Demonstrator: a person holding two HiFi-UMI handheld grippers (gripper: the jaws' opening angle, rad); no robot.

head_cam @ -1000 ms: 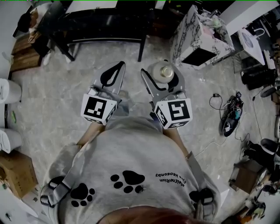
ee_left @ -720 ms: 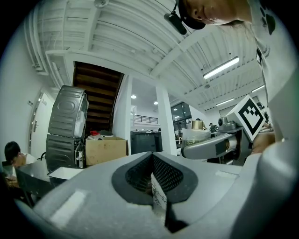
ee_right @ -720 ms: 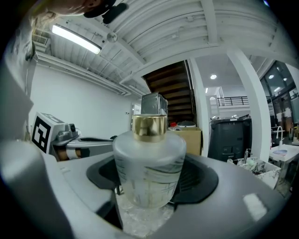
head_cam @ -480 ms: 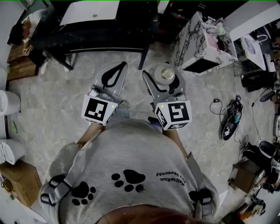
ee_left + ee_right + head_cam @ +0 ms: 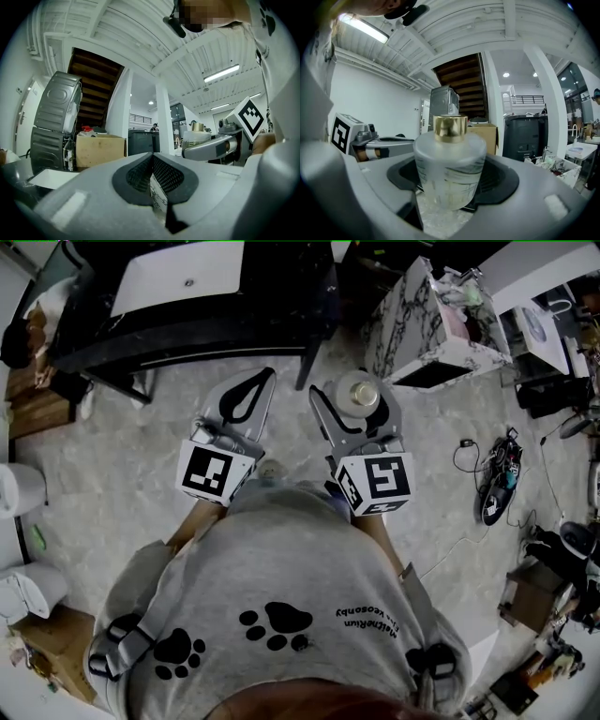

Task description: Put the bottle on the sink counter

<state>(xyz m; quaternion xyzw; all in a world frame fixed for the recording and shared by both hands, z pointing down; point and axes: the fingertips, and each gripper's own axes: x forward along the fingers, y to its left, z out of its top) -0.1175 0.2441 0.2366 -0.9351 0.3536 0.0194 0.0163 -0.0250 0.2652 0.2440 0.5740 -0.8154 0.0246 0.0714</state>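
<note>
R gripper: fingers pinching frosted bottle, gold cap, upright, held over floor in front of person. L gripper: fingers pressed together, nothing btwn, just beside R. Ahead: dark counter w/ white basin, well apart from bottle.

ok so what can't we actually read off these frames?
1. Print on the bottle: right gripper view, too blurred to read.
2. Base of the bottle: head view, hidden under its own shoulder and the right gripper shut on it.
3. Far side of the sink counter: head view, cut off by the top edge.
</note>
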